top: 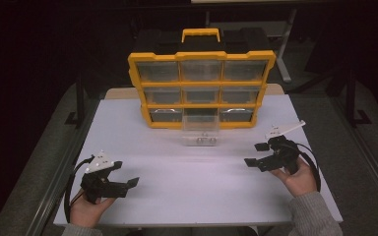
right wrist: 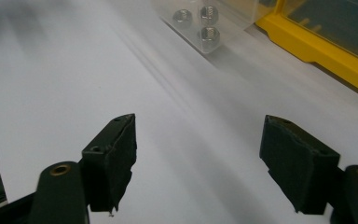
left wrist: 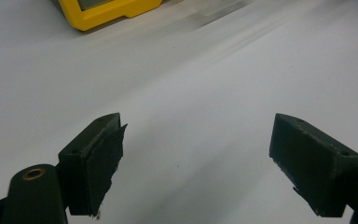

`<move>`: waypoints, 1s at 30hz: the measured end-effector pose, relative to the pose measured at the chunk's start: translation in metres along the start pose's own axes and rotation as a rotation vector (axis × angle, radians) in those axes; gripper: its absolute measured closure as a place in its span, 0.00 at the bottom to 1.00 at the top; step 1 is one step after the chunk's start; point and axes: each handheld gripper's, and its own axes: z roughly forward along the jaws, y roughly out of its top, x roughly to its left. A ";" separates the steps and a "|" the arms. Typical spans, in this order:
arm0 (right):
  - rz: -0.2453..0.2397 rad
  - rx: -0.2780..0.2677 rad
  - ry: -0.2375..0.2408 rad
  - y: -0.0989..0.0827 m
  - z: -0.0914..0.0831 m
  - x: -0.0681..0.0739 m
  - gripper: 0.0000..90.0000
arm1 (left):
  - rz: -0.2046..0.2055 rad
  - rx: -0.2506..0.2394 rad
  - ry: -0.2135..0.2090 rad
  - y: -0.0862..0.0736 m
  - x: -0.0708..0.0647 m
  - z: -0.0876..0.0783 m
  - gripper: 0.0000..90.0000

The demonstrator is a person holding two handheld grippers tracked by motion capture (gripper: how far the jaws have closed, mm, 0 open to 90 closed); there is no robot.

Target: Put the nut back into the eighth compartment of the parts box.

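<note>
The clear plastic drawer [top: 200,132] holding three metal hex nuts [right wrist: 201,22] juts out of the bottom middle slot of the yellow-framed organiser cabinet [top: 202,88], resting on the white counter [top: 187,182]. The right gripper [top: 257,154] sits to the drawer's right, jaws wide apart and empty; the left gripper [top: 128,174] waits well apart, likewise open and empty. To close the drawer well, I'd meet its front face squarely and push straight back so it doesn't skew.
</note>
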 end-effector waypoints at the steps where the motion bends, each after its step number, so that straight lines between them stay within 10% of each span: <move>1: 0.009 -0.001 -0.008 -0.002 -0.001 0.000 0.24 | 0.007 -0.007 0.001 0.000 0.000 0.000 0.19; 30: 0.036 -0.074 -0.024 -0.050 -0.007 0.009 0.17 | 0.017 0.020 -0.024 -0.005 -0.004 0.007 0.19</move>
